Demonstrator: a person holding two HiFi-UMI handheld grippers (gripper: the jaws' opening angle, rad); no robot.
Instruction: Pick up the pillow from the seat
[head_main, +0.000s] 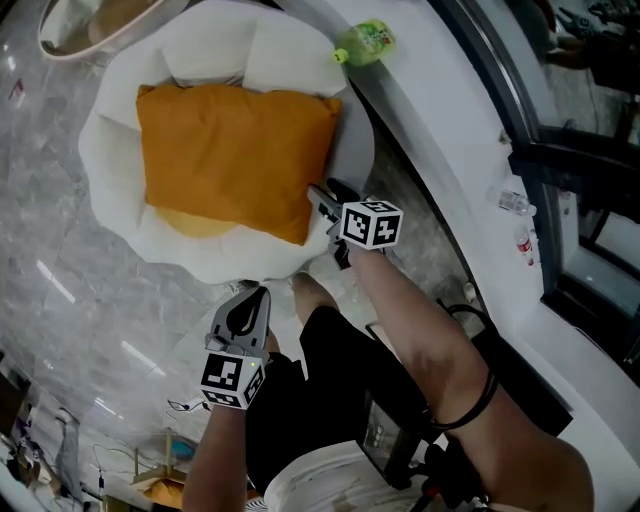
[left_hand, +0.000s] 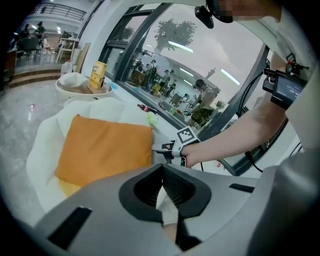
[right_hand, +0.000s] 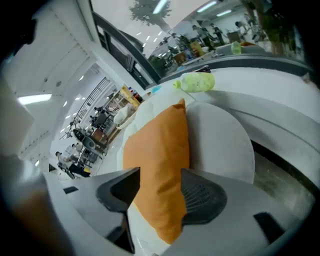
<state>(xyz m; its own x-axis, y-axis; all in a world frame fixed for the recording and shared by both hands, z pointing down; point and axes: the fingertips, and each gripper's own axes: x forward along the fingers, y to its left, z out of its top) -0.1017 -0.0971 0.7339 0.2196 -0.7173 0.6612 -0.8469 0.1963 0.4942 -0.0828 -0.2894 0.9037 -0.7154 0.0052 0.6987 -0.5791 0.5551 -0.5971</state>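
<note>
The left gripper, closed and empty, hangs beside the white seat; the right gripper gapes around a corner of the orange pillow — flat on that seat, long axis left-to-right in the head view.

You are viewing a matt orange cloth pillow on a smooth white seat; the floor is gleaming glossily.

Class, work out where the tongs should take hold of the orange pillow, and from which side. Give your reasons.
Grip the pillow by its thin right edge near the front corner, coming in from the right, low over the seat. It lies flat and wide, so only an edge fits the tongs. The right tongs stand open with that edge between them.
</note>
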